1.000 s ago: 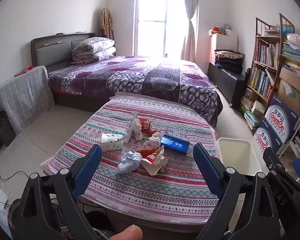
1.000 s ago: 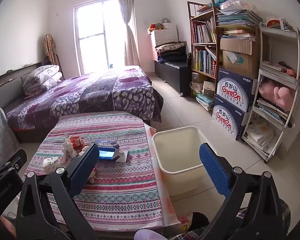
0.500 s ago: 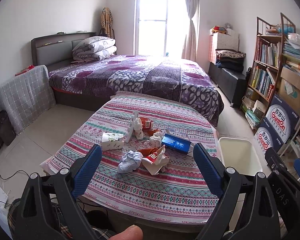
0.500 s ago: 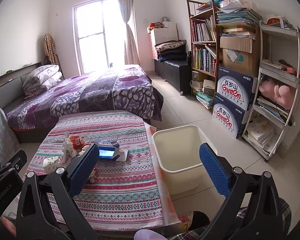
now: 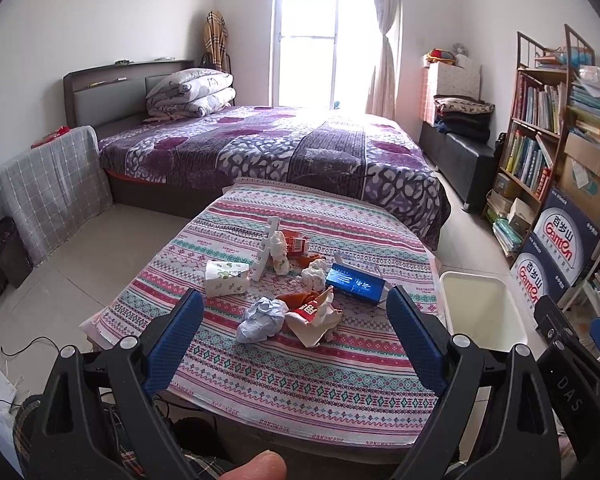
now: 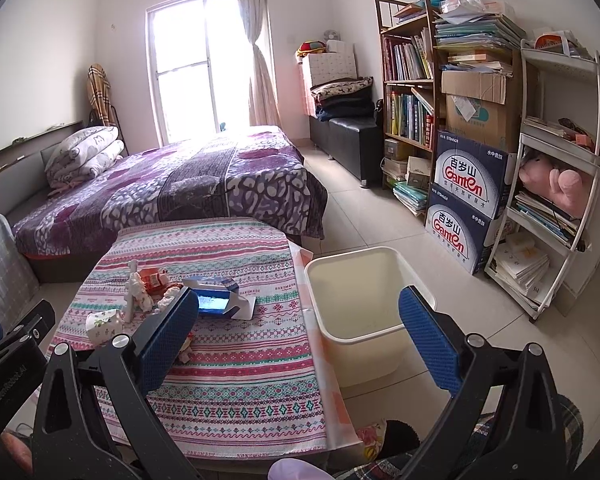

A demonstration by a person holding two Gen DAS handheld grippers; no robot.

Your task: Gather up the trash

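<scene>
Both wide open, left gripper [image 5: 292, 316] above table trash [image 5: 288, 312], right gripper [image 6: 300, 322] empty, touching nothing

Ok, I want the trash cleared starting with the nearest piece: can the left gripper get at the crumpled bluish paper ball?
Probably yes. The left gripper is open, holds nothing, and the crumpled paper ball lies straight ahead between its fingers' line, with only bare tablecloth before it.

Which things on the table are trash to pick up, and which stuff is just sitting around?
For the job:
crumpled paper ball
torn red wrapper
paper cup
white tissue wads
blue box, probably
cream bin

Just lying about:
bed
bookshelf
water cartons
pink plush toy
</scene>
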